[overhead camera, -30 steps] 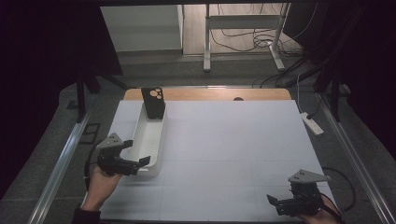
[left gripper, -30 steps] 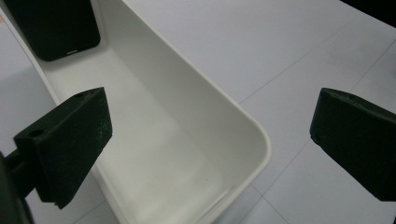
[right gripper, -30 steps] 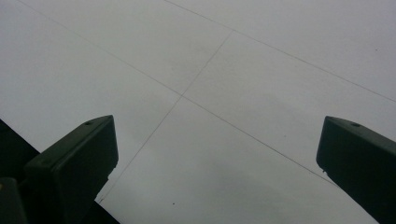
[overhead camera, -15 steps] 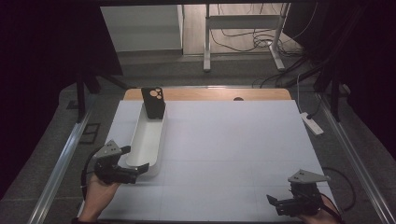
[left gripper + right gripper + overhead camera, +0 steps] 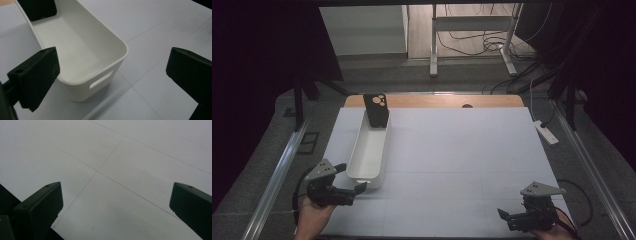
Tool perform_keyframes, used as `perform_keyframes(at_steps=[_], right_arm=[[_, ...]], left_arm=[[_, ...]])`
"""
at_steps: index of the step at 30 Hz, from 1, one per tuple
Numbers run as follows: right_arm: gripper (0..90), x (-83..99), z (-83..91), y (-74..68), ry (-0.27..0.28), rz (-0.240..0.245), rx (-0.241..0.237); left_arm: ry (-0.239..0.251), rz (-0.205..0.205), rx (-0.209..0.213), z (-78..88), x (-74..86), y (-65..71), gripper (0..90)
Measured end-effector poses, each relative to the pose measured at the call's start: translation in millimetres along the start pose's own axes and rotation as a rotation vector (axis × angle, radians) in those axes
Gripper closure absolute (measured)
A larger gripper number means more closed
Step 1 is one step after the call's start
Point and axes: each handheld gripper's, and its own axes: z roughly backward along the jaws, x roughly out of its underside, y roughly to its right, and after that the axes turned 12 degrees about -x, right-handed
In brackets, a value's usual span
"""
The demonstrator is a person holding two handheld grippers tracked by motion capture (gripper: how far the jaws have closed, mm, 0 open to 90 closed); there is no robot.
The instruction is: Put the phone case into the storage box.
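Left hand-held gripper (image 5: 348,179) wide open, empty, at bin's (image 5: 368,150) near end by worktop's left edge; I judge grasp pending, must close on rim. Right hand-held gripper (image 5: 508,216) open, idle.

**Our count at the table**

We are counting one white bin (image 5: 368,150), one black phone case (image 5: 376,110) standing inside it, one table (image 5: 462,150), and two grippers: left (image 5: 354,189) and right (image 5: 504,216).
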Motion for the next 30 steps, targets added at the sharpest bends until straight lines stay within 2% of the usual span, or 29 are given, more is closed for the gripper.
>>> perform_keyframes(at_steps=[13,30], right_arm=[[0.0,0.0,0.0,-0.3,-0.001,0.002,0.000],[0.0,0.2,0.7,0.4,0.004,-0.006,0.000]], left_arm=[[-0.004,0.022,-0.028,12.5,15.9,0.9,0.0],[-0.027,0.011,-0.079,25.6,35.3,7.8,0.0]])
